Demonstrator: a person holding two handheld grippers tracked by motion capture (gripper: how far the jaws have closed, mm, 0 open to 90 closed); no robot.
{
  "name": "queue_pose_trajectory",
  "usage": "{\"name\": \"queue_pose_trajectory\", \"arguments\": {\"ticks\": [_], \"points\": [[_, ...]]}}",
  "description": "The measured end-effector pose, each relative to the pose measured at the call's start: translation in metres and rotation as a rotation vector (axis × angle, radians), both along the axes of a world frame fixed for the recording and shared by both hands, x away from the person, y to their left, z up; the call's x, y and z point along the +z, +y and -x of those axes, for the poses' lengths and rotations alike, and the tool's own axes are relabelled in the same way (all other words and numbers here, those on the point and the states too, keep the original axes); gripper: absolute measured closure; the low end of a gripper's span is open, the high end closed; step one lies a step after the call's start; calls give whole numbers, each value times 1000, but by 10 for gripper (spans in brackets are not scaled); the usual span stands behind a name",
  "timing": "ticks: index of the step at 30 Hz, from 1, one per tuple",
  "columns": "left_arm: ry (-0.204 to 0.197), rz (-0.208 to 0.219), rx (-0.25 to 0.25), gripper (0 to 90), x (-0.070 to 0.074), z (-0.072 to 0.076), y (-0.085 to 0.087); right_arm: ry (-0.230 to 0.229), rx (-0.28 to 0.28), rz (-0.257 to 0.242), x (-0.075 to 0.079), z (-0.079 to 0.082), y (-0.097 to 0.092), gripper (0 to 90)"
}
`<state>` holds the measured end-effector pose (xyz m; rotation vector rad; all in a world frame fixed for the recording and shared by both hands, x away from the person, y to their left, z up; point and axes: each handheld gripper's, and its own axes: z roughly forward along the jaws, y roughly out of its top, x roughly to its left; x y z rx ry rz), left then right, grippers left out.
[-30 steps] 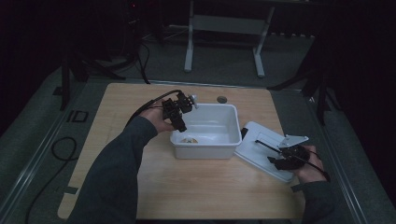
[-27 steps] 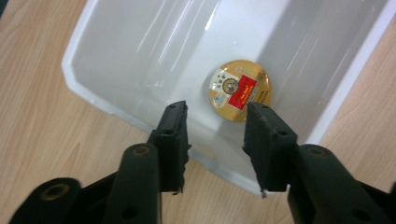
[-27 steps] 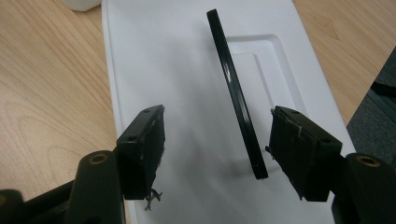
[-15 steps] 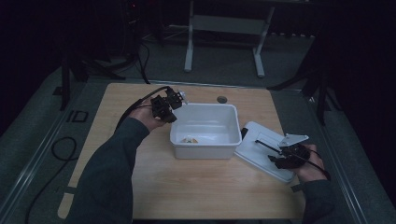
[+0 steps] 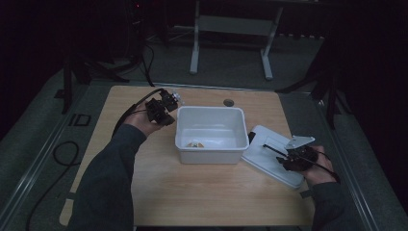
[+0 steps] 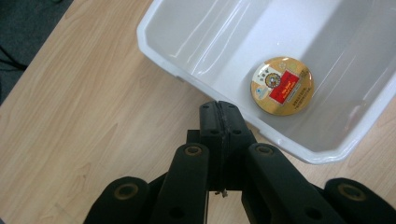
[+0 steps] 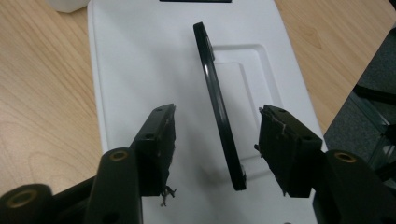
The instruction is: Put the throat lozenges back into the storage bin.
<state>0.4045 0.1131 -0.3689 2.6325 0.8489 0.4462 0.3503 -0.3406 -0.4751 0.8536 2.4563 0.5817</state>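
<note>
On the wooden table [image 5: 202,192], two grippers work around a white bin [image 5: 210,154] and its lid [image 5: 260,156].

The left gripper [image 6: 219,116] hangs just outside the bin's left wall, jaws pressed together with nothing between them; a round gold tin [image 6: 281,86] lies flat on the bin floor. The right gripper [image 7: 217,135] sits low over the white lid, right of the bin; its jaws have just been closing, gapped either side of the lid's upright black handle [image 7: 215,100], pads not touching it.
</note>
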Motion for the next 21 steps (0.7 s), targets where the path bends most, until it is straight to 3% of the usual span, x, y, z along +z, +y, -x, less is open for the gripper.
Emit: {"name": "queue_pose_trajectory", "arguments": {"ticks": [9, 17, 21], "points": [[-7, 42, 42, 873, -10, 1, 12, 2, -3, 25, 3, -6, 3, 524], [-57, 49, 74, 781, -16, 5, 18, 17, 9, 50, 3, -10, 5, 546], [-70, 26, 93, 712, -20, 7, 22, 23, 15, 61, 3, -13, 7, 546]]}}
